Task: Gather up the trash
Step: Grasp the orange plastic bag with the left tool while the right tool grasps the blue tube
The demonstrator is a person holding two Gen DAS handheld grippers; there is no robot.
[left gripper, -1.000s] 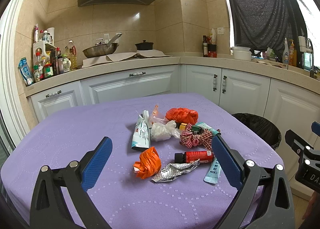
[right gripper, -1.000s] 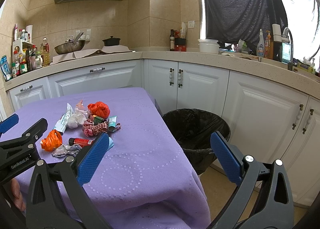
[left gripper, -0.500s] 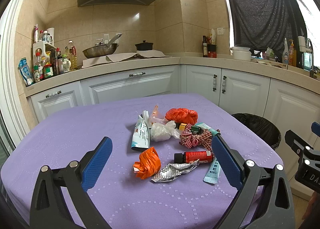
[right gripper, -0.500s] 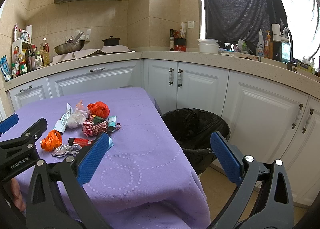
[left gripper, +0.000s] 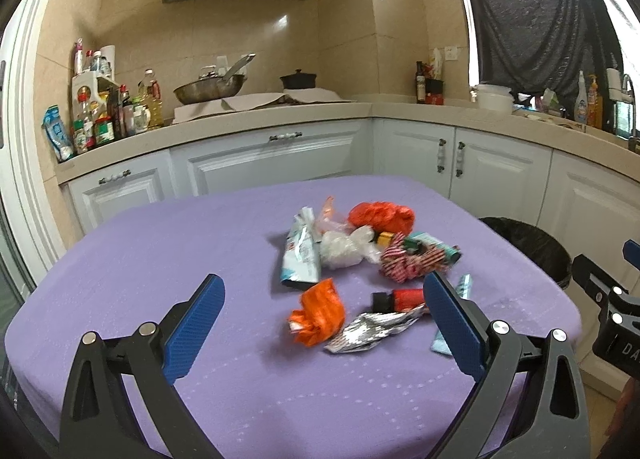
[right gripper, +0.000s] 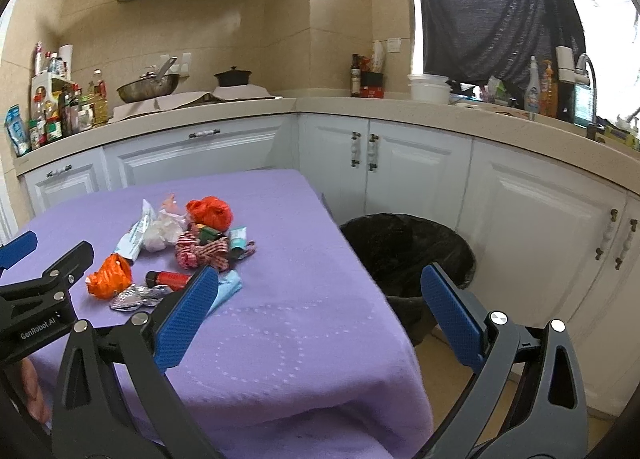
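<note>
A heap of trash lies on the purple table (left gripper: 160, 259): an orange wrapper (left gripper: 318, 313), crumpled foil (left gripper: 370, 331), a red tube with a black cap (left gripper: 400, 297), a white-blue pouch (left gripper: 300, 255), a white plastic wad (left gripper: 342, 247), a red bag (left gripper: 380, 216) and a red checked ribbon (left gripper: 408, 265). My left gripper (left gripper: 320, 323) stands open just short of the orange wrapper and foil, holding nothing. My right gripper (right gripper: 320, 299) is open and empty above the table's right edge, with the black-lined bin (right gripper: 408, 251) between its fingers in view.
White cabinets (right gripper: 400, 163) and a beige counter (left gripper: 260, 111) wrap around the table on the far and right sides. The bin (left gripper: 528, 247) stands on the floor beside the table's right edge. A wok (left gripper: 208, 89) and bottles (left gripper: 100, 115) sit on the counter.
My left gripper has edged forward and left, so the trash heap sits slightly further right between its fingers. The right gripper has hardly moved. Both stay open.
</note>
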